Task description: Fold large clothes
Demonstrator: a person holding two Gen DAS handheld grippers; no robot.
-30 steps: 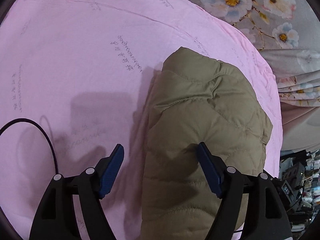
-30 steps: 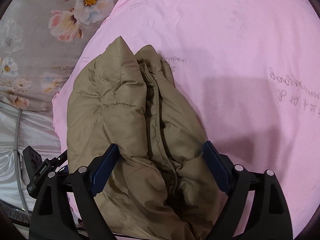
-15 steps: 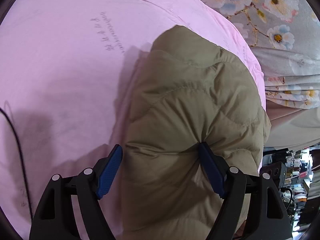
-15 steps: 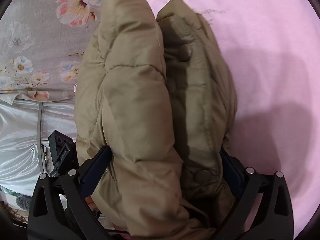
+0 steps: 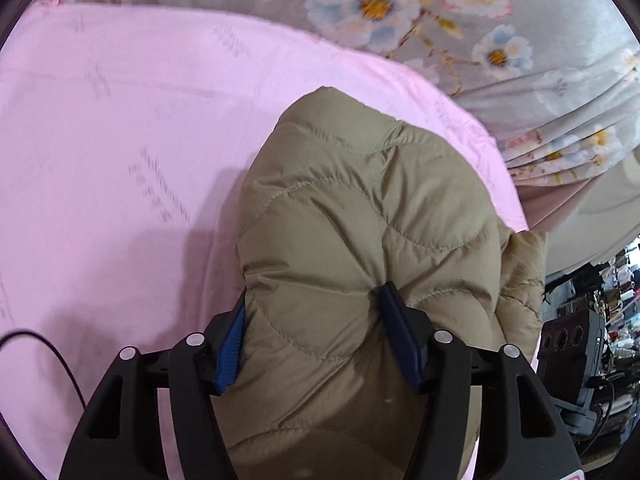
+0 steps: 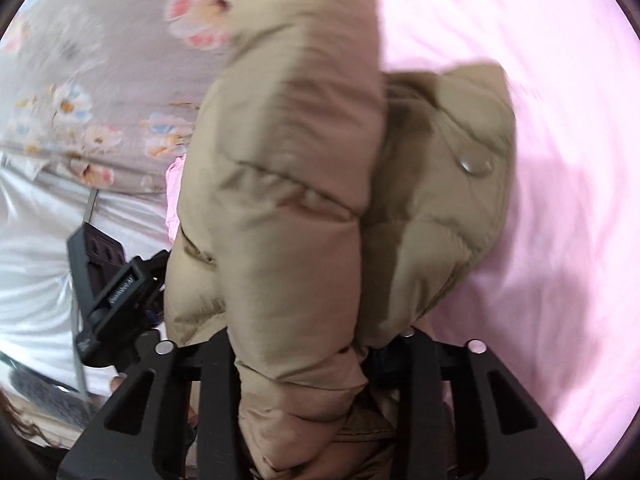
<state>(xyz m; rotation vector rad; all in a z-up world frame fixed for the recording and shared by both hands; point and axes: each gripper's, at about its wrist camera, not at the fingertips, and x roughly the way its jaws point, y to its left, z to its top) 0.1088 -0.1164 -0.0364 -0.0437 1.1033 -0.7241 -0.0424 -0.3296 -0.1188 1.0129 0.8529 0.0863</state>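
Observation:
A khaki quilted puffer jacket (image 5: pixel 360 216) lies bundled on a pink sheet (image 5: pixel 120 140). My left gripper (image 5: pixel 316 344) has its blue pads dug into the jacket's padded edge, and its jaws are closing on it. In the right wrist view the same jacket (image 6: pixel 288 184) bulges up between the fingers of my right gripper (image 6: pixel 304 364). The right jaws are closing too, pinching a thick fold; the padding hides their pads. A snap button (image 6: pixel 474 165) shows on the jacket's front placket. Both held ends are lifted off the sheet.
A grey flowered bedcover (image 5: pixel 500 20) lies beyond the pink sheet's edge (image 5: pixel 496 160). White satin fabric (image 6: pixel 36 264) hangs at the left of the right wrist view, with a black device (image 6: pixel 108 292) beside it. Cluttered shelves (image 5: pixel 600 320) show at the far right. A black cable (image 5: pixel 48 356) crosses the sheet.
Both grippers pushed in over the jacket, then their jaws narrowed onto its padding. The jacket now bunches between them and has risen from the sheet; both views tilted up toward the flowered cover.

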